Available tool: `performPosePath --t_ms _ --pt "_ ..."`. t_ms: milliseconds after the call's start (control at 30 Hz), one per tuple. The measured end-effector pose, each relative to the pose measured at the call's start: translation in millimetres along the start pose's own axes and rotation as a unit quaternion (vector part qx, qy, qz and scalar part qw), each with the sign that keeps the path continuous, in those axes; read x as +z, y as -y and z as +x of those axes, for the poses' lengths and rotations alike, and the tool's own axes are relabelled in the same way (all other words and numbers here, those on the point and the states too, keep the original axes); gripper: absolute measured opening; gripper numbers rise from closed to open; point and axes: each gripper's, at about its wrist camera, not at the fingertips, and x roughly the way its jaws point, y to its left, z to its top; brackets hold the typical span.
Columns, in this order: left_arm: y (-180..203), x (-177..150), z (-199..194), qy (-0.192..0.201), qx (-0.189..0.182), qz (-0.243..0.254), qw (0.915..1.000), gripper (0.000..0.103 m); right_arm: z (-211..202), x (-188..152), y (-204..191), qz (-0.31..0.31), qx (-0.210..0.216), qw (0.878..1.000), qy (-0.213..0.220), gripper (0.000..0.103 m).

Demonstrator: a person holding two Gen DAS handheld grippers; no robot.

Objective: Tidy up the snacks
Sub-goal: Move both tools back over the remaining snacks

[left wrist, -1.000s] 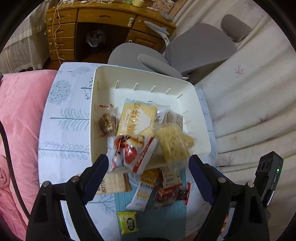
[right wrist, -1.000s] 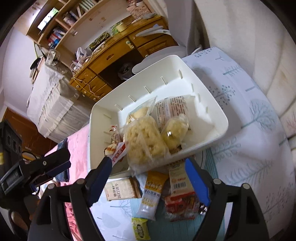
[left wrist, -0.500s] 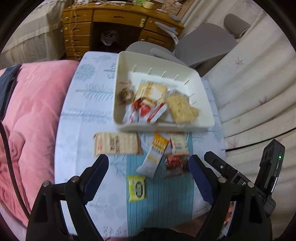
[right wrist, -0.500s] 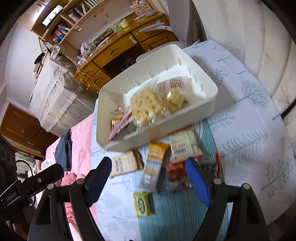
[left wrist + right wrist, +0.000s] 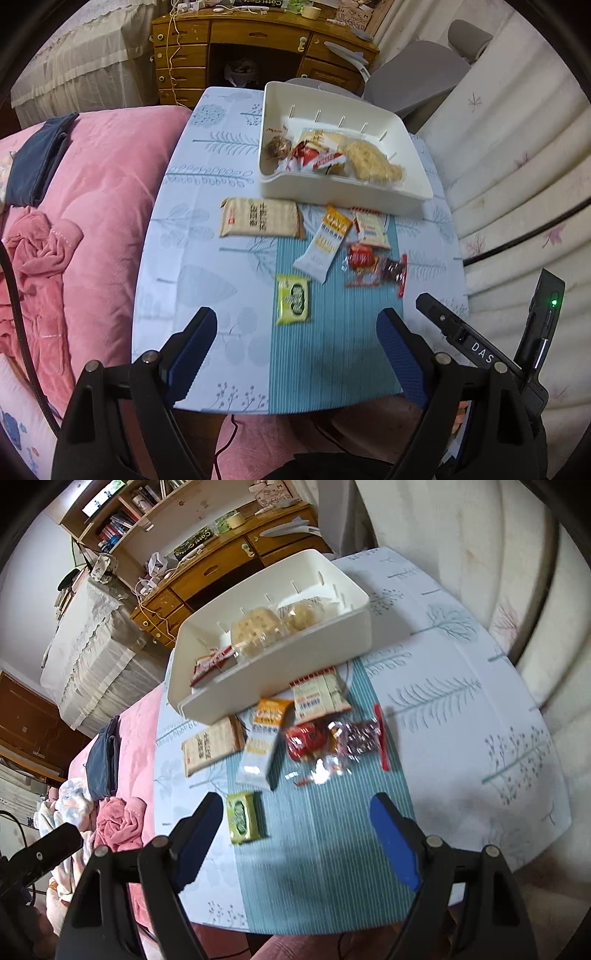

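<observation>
A white bin [image 5: 343, 188] [image 5: 280, 664] at the table's far side holds several snack packs. In front of it lie a tan cracker pack [image 5: 258, 218] [image 5: 212, 744], an orange and white oat bar [image 5: 325, 242] [image 5: 262, 742], a cream wafer pack [image 5: 371, 227] [image 5: 319, 696], red candy packs [image 5: 373, 266] [image 5: 332, 738] and a small yellow-green pack [image 5: 293, 299] [image 5: 242, 816]. My left gripper [image 5: 295, 354] is open and empty above the table's near edge. My right gripper [image 5: 297, 838] is open and empty, just short of the yellow-green pack.
The small table [image 5: 207, 295] has a pale leaf-print cloth with a teal striped strip. A pink bedspread [image 5: 92, 192] lies to the left, cream cushions [image 5: 517, 166] to the right, a grey chair [image 5: 413, 77] and a wooden desk [image 5: 258, 33] behind the bin.
Both grippers have pulled back from the bin toward the table's near edge, still open and empty. The loose packs in front of the bin have come into full view.
</observation>
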Motion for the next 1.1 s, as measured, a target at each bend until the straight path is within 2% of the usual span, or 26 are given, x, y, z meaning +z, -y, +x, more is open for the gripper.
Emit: performPosePath --t_ms 200,267,367,567,800,1100 --pt "1 -22 4 0.007 0.013 0.016 0.9998 0.088 -1 -25 15 0.001 -0.003 1.000 0.016 0.083" --pt "1 -28 8 0.005 0.018 0.022 0.9996 0.088 1 -31 20 0.005 -0.002 1.000 0.022 0.089" --pt "0 -36 19 0.000 0.009 0.032 0.9994 0.088 7 -39 28 0.014 -0.004 1.000 0.027 0.093" --pt "-5 -42 49 -0.013 0.002 0.052 0.9986 0.088 20 -44 39 0.022 -0.015 0.999 0.039 0.094" --pt "-7 -28 84 -0.037 0.003 0.069 0.9970 0.088 41 -33 49 0.002 -0.060 0.994 0.087 0.094" --pt "9 0 138 -0.094 0.021 0.087 0.9915 0.088 77 -6 50 -0.006 -0.094 0.992 0.088 0.093"
